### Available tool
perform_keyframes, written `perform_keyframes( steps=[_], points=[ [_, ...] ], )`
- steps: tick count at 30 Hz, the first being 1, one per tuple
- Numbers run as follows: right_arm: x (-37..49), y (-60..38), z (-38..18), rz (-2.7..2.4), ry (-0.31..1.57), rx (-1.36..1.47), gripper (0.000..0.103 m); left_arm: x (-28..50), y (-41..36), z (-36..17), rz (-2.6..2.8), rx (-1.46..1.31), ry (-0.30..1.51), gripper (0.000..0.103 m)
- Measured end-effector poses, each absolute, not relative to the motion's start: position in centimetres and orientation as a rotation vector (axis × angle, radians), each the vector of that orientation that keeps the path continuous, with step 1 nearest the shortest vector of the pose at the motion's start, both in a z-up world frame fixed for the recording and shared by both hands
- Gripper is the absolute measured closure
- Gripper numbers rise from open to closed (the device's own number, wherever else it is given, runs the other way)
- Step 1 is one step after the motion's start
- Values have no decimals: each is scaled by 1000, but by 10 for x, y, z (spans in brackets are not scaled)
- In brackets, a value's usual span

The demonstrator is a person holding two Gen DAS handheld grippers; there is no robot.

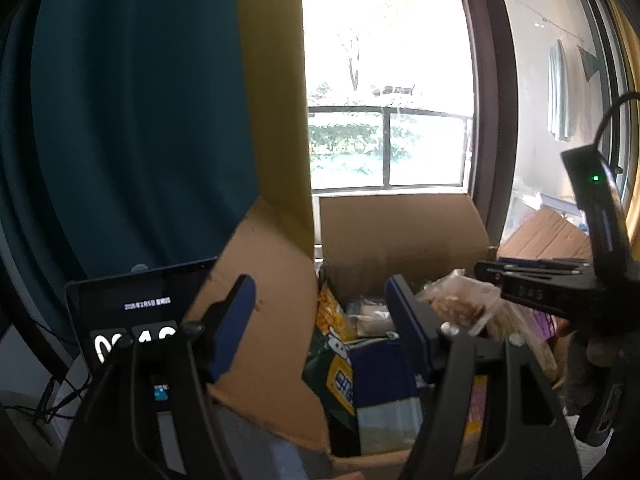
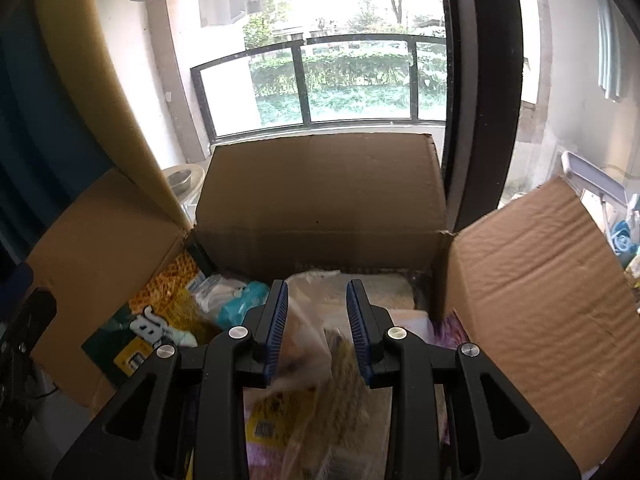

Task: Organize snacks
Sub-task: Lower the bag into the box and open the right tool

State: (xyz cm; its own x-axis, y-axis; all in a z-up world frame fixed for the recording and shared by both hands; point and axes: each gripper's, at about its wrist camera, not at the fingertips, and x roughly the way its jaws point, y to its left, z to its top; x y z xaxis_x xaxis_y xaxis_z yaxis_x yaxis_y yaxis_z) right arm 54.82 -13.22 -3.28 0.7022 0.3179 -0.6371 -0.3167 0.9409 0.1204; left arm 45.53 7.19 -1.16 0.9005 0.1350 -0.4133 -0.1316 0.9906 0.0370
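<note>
An open cardboard box point(image 2: 320, 200) full of snack packs stands by the window; it also shows in the left wrist view point(image 1: 400, 232). My right gripper point(image 2: 317, 300) is over the box, its jaws closed on a clear bag of brownish snacks point(image 2: 316, 352). In the left wrist view the right gripper point(image 1: 492, 270) holds that bag point(image 1: 460, 300) above the box. My left gripper point(image 1: 320, 300) is open and empty, straddling the box's left flap point(image 1: 272, 300). A green and yellow snack bag point(image 2: 160, 320) leans at the box's left point(image 1: 336, 364).
A tablet showing a clock point(image 1: 132, 312) stands left of the box. A blue carton point(image 1: 380, 380) lies in the box. A teal and yellow curtain point(image 1: 160, 120) hangs at left. The box's right flap point(image 2: 540, 300) sticks out. Cables point(image 1: 44, 400) trail at lower left.
</note>
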Motion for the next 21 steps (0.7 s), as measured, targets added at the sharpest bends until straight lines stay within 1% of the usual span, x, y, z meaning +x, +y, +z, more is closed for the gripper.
perform_keyframes(
  steps=[8, 21],
  points=[
    [524, -152, -23, 337, 693, 16, 71, 436, 68, -6, 135, 0, 432, 34],
    [462, -171, -1, 354, 642, 6, 71, 389, 62, 0, 130, -44, 457, 34]
  ],
)
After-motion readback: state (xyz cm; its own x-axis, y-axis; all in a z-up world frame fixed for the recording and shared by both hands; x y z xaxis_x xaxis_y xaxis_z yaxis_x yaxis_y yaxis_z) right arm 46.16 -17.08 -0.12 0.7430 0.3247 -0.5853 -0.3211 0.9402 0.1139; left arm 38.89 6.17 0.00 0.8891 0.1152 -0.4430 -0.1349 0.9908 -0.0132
